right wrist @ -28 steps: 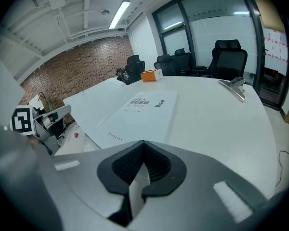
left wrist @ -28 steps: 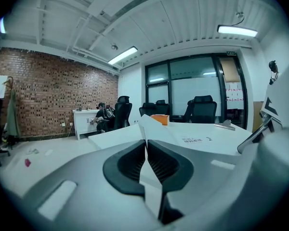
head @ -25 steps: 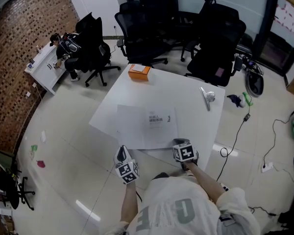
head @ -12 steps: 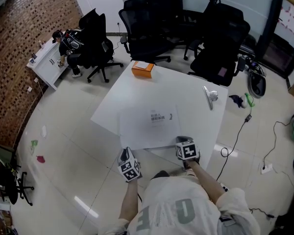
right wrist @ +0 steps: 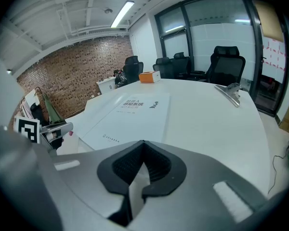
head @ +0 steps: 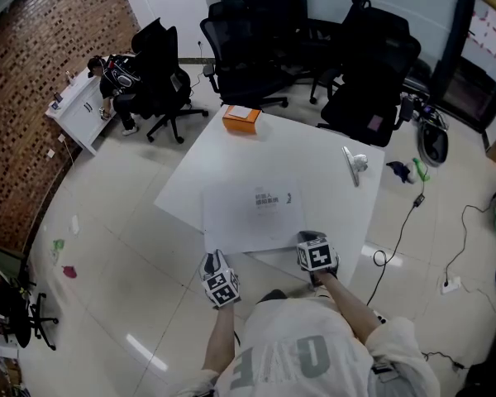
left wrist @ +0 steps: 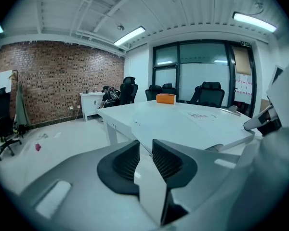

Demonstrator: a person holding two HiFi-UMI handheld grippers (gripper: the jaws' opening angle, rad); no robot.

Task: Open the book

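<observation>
The book (head: 252, 209) is a large white closed volume that lies flat on the white table (head: 314, 151), near its front edge. It also shows in the right gripper view (right wrist: 130, 112). My left gripper (head: 212, 261) hangs just off the table's near left corner, short of the book. Its jaws (left wrist: 145, 152) have just been opening and stand a little apart with nothing between them. My right gripper (head: 307, 239) rests at the front edge by the book's near right corner. Its jaws (right wrist: 143, 149) are shut and hold nothing.
An orange box (head: 241, 116) sits at the table's far corner, and a silver clip (head: 352, 164) lies near its right edge. Black office chairs (head: 256, 48) crowd the far side. A person sits at a white desk (head: 81, 112) at the left. Cables (head: 413, 205) run over the floor at the right.
My left gripper has sunk a little beside the table's near corner, and its jaws have parted. The right gripper has kept still by the book.
</observation>
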